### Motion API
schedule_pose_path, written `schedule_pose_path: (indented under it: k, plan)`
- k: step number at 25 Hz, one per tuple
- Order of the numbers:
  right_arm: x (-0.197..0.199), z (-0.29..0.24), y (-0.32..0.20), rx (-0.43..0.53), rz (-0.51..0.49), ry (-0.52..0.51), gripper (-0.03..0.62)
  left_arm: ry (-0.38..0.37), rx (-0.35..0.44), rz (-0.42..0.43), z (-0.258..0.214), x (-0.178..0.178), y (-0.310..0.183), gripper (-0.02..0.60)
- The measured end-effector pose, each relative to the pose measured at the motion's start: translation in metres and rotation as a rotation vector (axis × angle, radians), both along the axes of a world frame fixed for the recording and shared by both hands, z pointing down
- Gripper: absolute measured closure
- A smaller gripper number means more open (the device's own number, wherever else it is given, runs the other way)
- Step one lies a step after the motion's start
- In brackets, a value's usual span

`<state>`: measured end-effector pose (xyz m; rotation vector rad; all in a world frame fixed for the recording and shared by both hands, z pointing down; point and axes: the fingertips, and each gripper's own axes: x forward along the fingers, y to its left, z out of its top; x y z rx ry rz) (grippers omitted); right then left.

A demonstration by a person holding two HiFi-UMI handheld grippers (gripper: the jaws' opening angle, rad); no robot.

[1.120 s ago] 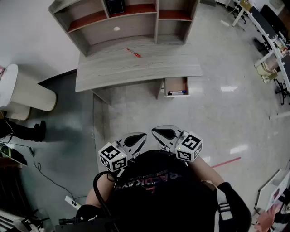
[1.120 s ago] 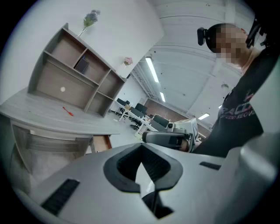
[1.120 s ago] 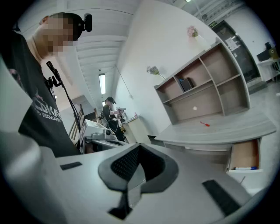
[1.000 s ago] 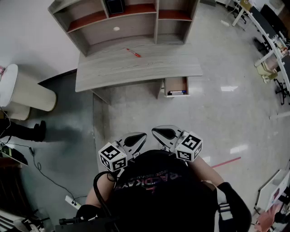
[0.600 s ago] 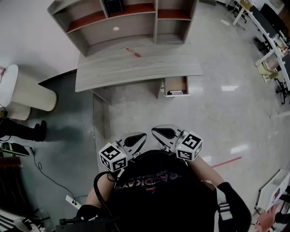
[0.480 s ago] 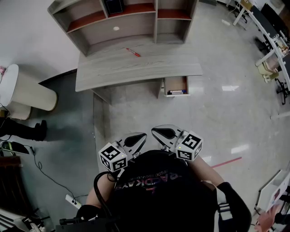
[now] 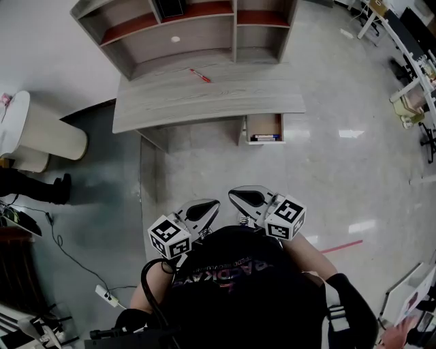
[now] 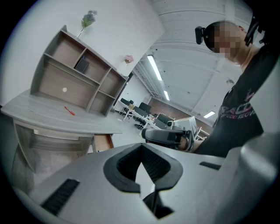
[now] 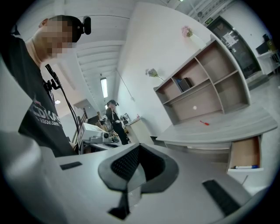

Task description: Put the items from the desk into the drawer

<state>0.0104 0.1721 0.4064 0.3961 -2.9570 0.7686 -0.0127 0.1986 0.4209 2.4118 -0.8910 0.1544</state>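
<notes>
A red pen [image 7: 199,75] lies on the grey wooden desk [image 7: 204,102], far ahead of me. Under the desk's right end a small drawer [image 7: 265,127] stands open, with a blue pen [image 7: 264,138] inside. Both grippers are held close to my chest, well short of the desk. The left gripper [image 7: 206,208] and the right gripper [image 7: 246,198] are shut and hold nothing. In the left gripper view the red pen [image 8: 69,111] and the drawer [image 8: 104,142] show beyond the shut left gripper [image 8: 141,154]. The right gripper view shows the red pen [image 9: 204,123] and the drawer [image 9: 245,153].
A shelf unit [image 7: 184,27] with a dark object [image 7: 170,7] stands on the desk's back. A white round bin [image 7: 41,136] and a person's shoe [image 7: 60,187] are at the left. A power strip [image 7: 105,294] and cable lie on the floor. Office chairs [image 7: 415,68] stand at the right.
The head view has shifted slightly, so the desk sits a little higher in the picture. Both grippers stay shut by my chest.
</notes>
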Motion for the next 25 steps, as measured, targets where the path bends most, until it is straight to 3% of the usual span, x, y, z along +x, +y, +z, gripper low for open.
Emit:
schedule_pose_path:
  k: [13,25]
  plan:
    - [0.035,0.003,-0.027,0.022,-0.071,0.007,0.579,0.015,-0.006,-0.083,0.0,0.04,-0.019,0.572]
    - [0.02,0.004,-0.067,0.009,0.0,-0.015,0.579,0.004,-0.001,-0.058,-0.004,0.019,-0.054,0.572]
